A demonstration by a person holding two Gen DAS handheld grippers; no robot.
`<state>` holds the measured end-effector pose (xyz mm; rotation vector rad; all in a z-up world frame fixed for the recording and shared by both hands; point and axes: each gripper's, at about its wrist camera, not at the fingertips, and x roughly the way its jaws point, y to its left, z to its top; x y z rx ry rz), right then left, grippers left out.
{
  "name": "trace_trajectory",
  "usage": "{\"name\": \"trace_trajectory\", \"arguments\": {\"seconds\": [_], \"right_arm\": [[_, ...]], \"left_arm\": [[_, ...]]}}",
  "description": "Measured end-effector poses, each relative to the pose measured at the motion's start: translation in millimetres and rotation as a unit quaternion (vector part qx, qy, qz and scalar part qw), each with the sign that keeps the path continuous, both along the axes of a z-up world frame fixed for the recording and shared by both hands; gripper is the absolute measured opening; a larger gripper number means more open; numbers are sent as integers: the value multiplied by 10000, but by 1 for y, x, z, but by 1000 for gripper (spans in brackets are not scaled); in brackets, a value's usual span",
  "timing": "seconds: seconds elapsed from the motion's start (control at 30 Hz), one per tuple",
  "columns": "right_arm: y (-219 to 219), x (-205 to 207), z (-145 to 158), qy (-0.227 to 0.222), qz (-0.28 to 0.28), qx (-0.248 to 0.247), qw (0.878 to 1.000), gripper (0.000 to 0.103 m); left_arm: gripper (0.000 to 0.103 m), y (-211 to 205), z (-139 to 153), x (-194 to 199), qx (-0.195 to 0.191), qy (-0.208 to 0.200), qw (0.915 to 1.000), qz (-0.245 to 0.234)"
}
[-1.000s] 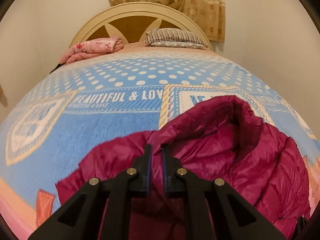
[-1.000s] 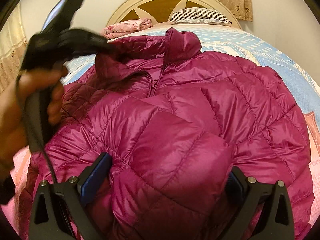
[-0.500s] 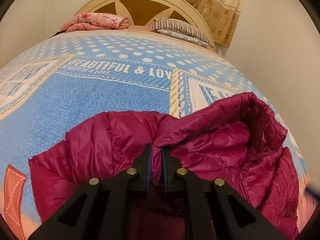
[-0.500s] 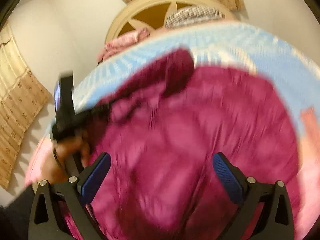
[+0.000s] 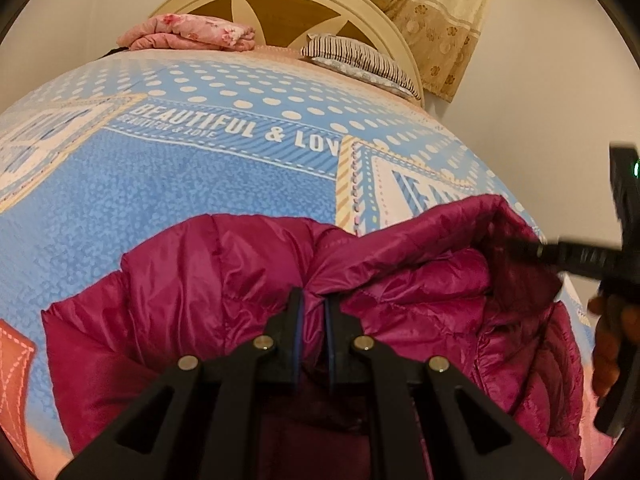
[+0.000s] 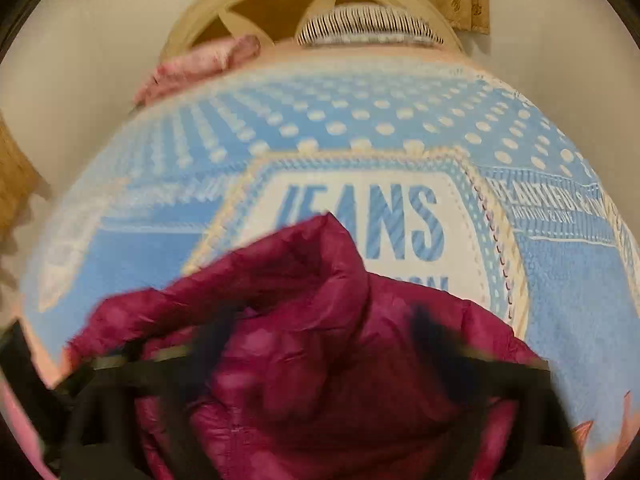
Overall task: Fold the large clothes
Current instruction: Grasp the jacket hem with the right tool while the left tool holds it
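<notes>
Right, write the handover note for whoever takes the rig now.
Left gripper: shut on a fold of the jacket near its collar.
Right gripper: jaws have just been closing with jacket fabric between them; the view is too blurred to tell a grip.
Jacket: bunched at the near end of the bed, collar standing up.
Done: no neat fold shows.
Left: lay it flat, then fold it.

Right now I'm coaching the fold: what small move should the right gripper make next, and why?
Probably finish closing the right gripper on the magenta quilted puffer jacket's raised collar. Its jaws have just been closing with that fabric between them, and the left gripper already pinches the other side.
</notes>
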<state>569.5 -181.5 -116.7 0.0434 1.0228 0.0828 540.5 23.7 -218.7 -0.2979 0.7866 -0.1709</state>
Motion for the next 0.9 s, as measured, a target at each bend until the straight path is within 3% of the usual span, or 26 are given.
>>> {"name": "trace_trajectory", "arguments": {"seconds": [0.07,0.1,0.2,0.4,0.57,0.6,0.67,0.73,0.8,0.9], "right_arm": [[-7,-8,-7,23,95,-134,9999,31],[-12,-15,-10,10,143,-213,9997,21],[-29,-34,-18,-9,175,-173,9997,14],[-52,-58,-39,-66,99,48,9999,13],[-53,-62,-53,-315,95,188,9993,13],[-54,-64,-55,-384,108,201,9990,13],[-56,-68,-58,-514,108,289,9982,13],[-58,-69,-59,-586,102,380,9975,13],[-60,-69,-60,-605,105,460,9971,13],[-63,-69,-61,-607,103,592,9963,13]], "left_arm": [[10,1,0,1,-44,5,10000,8],[10,1,0,0,-55,-2,10000,17],[11,2,1,-1,-94,-18,9999,55],[13,2,5,-4,-85,-74,9999,65],[16,-3,35,-27,50,-613,9981,-1],[21,-3,45,-32,8,-752,9972,-6],[44,-3,66,-38,-146,-992,9950,31],[74,-9,89,-39,-215,-1272,9915,164],[78,-28,105,-29,-273,-1397,9898,-103],[78,-67,97,0,520,-1120,9921,-216]]}}
